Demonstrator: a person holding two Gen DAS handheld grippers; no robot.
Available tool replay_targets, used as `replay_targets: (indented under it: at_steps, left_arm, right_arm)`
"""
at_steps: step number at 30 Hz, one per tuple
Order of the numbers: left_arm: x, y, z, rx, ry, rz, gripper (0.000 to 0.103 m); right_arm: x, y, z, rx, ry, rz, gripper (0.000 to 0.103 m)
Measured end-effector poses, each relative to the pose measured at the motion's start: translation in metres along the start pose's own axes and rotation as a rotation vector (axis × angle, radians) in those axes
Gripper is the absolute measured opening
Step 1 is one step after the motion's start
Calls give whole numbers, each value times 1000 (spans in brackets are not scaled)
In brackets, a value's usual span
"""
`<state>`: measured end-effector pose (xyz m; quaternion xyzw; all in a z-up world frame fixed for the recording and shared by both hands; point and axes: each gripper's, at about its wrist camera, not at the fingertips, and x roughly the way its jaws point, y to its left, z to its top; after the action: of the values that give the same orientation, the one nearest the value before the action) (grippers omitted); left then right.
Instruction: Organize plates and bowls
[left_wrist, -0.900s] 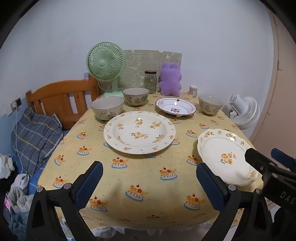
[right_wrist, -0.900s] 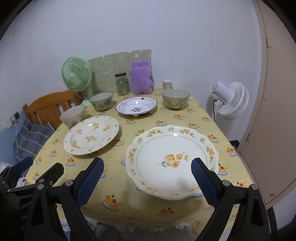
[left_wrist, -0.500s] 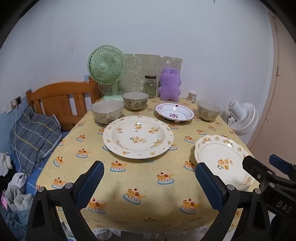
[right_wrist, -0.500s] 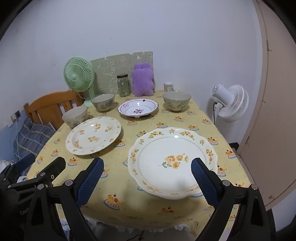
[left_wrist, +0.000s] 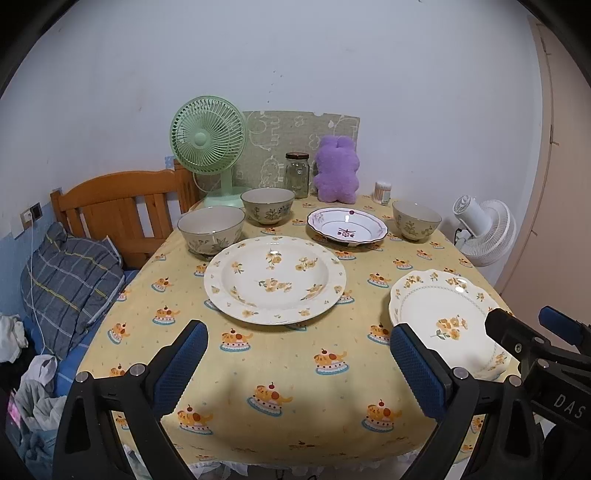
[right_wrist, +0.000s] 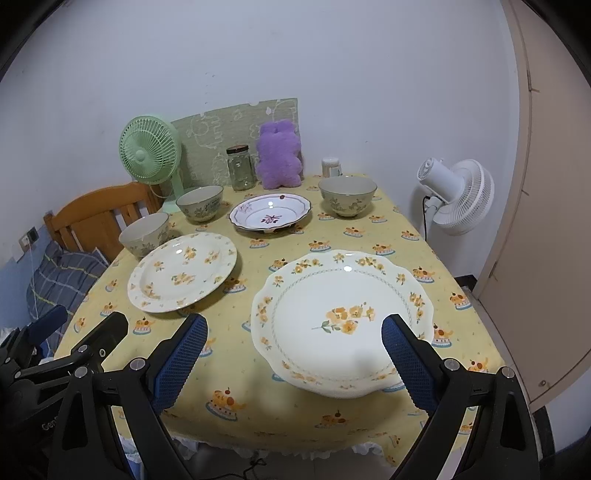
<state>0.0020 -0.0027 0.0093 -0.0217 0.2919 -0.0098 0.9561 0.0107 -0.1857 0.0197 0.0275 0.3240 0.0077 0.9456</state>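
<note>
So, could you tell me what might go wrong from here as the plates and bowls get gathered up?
1. The scalloped plate sits close to the table's near edge; a nudge from the open right gripper might push it off.
2. The tablecloth hangs loose over the edge, so dragging a plate could pull it and shift the other dishes.
3. The bowls, such as the nearest left bowl, stand just in front of the glass jar and green fan, which a far reach might knock.

Two plates (right_wrist: 341, 321) lie before three bowls (right_wrist: 347, 195), seemingly apart.
</note>
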Motion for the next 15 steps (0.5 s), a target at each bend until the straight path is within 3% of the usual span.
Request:
replay_targets:
  at_steps: [15]
  left_arm:
    - [1,1,3,13,3,-6,100]
  right_arm:
    - [2,1,3,-1,11,-39,97]
